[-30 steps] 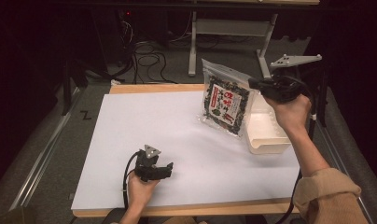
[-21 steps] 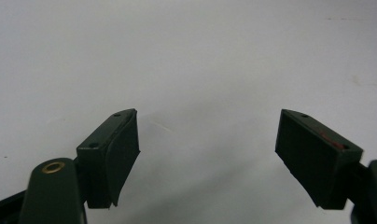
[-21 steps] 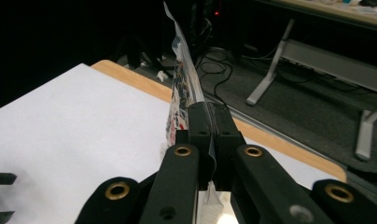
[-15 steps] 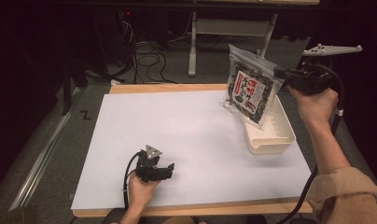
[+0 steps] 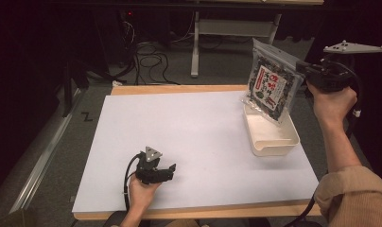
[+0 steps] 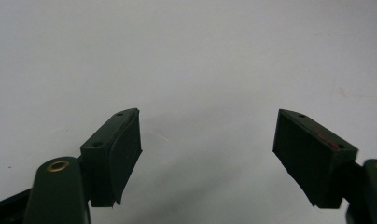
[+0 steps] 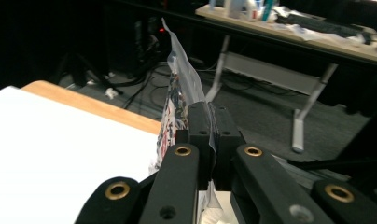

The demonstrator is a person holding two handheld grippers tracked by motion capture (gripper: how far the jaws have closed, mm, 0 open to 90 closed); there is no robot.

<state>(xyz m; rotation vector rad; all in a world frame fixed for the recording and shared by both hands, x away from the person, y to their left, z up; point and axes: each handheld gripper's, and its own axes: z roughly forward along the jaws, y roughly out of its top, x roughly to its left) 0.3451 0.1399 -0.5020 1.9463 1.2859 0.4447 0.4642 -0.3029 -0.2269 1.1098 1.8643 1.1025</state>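
Observation:
A clear snack packet (image 5: 273,83) with dark contents and a red-and-white label hangs in the air above the far end of a cream plastic tray (image 5: 274,142) at the table's right. My right gripper (image 5: 302,70) is shut on the packet's right edge. In the right gripper view the packet (image 7: 177,100) stands edge-on, pinched between the jaws (image 7: 210,123). My left gripper (image 5: 170,169) rests near the front edge of the white table sheet (image 5: 189,127). Its jaws stand wide open (image 6: 207,154) over bare white surface, with nothing between them.
Only the packet hangs above the tray. Wooden table edges (image 5: 179,89) frame the sheet. Beyond the table lie floor cables (image 5: 149,52) and a metal desk leg (image 5: 196,42). A cluttered desk (image 7: 289,21) stands farther back.
The right hand has carried the packet to the right and upward, from lying over the tray's left rim to hanging above the tray. The left hand has stayed put.

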